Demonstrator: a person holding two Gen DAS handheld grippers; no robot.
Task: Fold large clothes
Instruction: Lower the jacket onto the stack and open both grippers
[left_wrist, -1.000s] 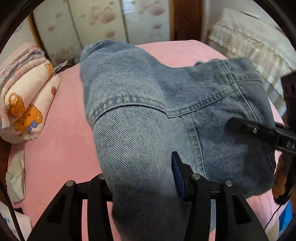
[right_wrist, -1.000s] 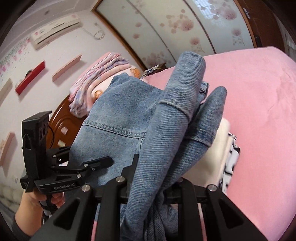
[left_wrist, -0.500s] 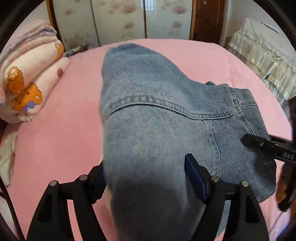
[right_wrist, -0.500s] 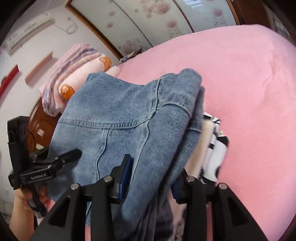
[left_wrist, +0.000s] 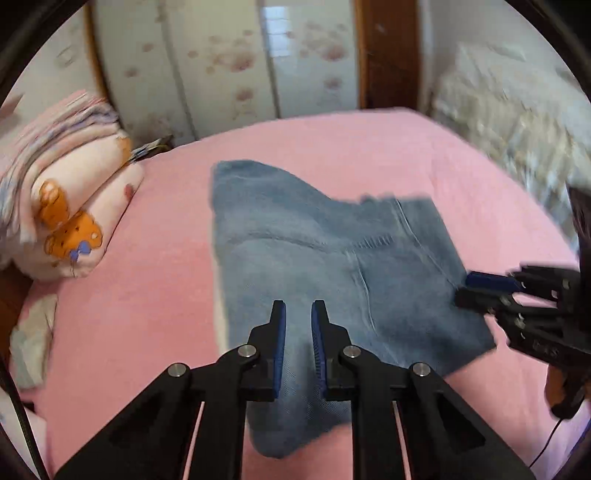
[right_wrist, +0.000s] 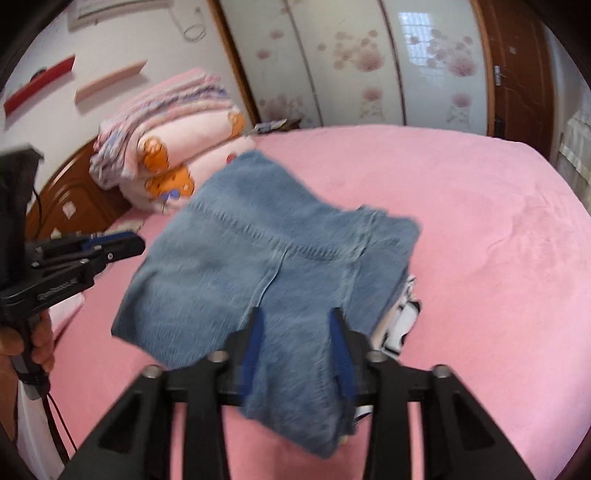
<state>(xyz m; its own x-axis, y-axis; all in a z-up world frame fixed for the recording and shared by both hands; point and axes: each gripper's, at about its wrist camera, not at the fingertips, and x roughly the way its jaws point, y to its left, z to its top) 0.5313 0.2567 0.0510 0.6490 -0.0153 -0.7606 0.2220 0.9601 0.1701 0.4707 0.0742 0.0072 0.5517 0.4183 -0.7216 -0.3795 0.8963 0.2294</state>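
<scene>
Folded blue jeans (left_wrist: 332, 280) lie flat on a pink bed (left_wrist: 140, 295), the left tool (left_wrist: 298, 314) above them nearly closed and empty, the right tool (right_wrist: 298, 321) wider open, gripping nothing, by stacked pillows (right_wrist: 173, 147).

A home bedroom. A bed (right_wrist: 480, 229) with a pink sheet fills the room, rolled quilts (right_wrist: 173, 147) piled against its wooden headboard (right_wrist: 70, 199). Behind stand a flower-patterned sliding wardrobe (right_wrist: 369, 62) and a brown door (right_wrist: 517, 66), with shelves (right_wrist: 110, 83) on the wall.
</scene>
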